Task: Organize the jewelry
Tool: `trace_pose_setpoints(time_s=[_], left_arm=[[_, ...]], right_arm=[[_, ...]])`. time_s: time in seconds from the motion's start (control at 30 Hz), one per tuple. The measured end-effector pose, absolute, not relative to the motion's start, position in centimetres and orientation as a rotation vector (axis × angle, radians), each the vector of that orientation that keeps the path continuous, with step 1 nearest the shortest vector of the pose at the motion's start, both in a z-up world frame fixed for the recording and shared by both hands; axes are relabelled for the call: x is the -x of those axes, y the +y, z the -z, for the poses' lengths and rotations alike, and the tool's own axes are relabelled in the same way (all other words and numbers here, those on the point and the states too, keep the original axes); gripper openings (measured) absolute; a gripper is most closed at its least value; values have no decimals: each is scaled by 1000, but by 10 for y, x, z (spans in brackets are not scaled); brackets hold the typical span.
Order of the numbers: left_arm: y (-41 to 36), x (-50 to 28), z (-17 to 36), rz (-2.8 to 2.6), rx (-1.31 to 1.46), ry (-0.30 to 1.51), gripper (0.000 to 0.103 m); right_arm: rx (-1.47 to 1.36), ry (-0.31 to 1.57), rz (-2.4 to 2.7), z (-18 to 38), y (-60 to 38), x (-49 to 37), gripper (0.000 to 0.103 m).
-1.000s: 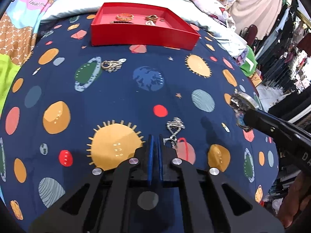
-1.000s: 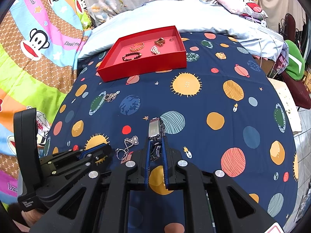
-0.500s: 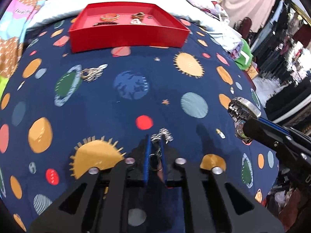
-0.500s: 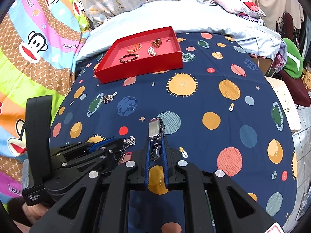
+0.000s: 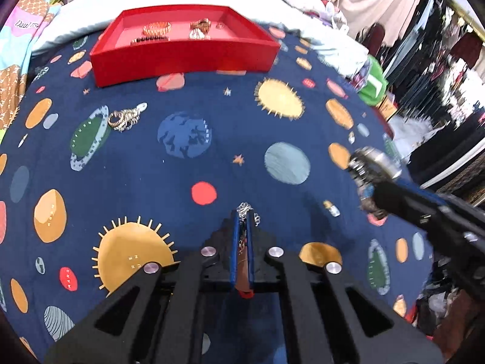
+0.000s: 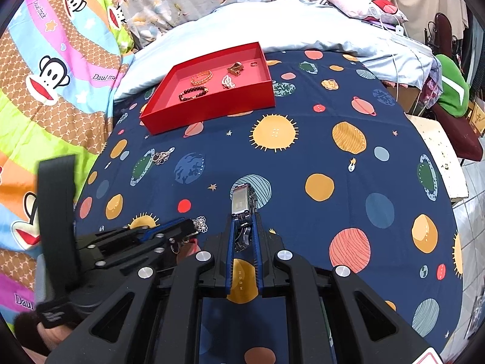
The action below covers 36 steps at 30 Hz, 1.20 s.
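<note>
While the left gripper [image 5: 242, 221] at lower centre pinches a silver filigree earring [image 5: 246, 210] and the right gripper [image 6: 242, 227] clamps a silver metal-band watch [image 6: 241, 201], a loose silver trinket [image 5: 125, 117] lies mid-left on the planet-print cloth [image 5: 212, 115], before the red rectangular tray [image 5: 185, 57] at top.

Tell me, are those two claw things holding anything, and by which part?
Yes. The left gripper pinches a silver chain piece, most of it hidden between the fingers. The right gripper clamps a metal watch by its band, face sticking forward.
</note>
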<state>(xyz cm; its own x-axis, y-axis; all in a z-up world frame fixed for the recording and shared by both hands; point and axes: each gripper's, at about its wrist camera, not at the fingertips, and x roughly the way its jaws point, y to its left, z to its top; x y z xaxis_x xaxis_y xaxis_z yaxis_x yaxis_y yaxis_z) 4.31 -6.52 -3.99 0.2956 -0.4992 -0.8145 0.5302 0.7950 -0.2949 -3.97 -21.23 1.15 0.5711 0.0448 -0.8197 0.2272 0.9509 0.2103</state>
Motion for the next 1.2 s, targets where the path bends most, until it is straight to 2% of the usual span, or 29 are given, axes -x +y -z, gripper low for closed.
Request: trace_pose_setpoints(time_s=[0.33,0.67,0.9,1.2], left_arm=[[-26,-55,-3,671,108,982,3],[11,-77,47,488,91,1070,3],[24,-88,45,466,98,1036,3],[37,-72,49,478,128,1081,3]], right_arm=[[-304,954,102,-14,-209,42,10],[-295,960,91,-13,-204,41,10],[-292,964,88,-12,-202,39,10],[-278,969,73,-12,-194,34,10]])
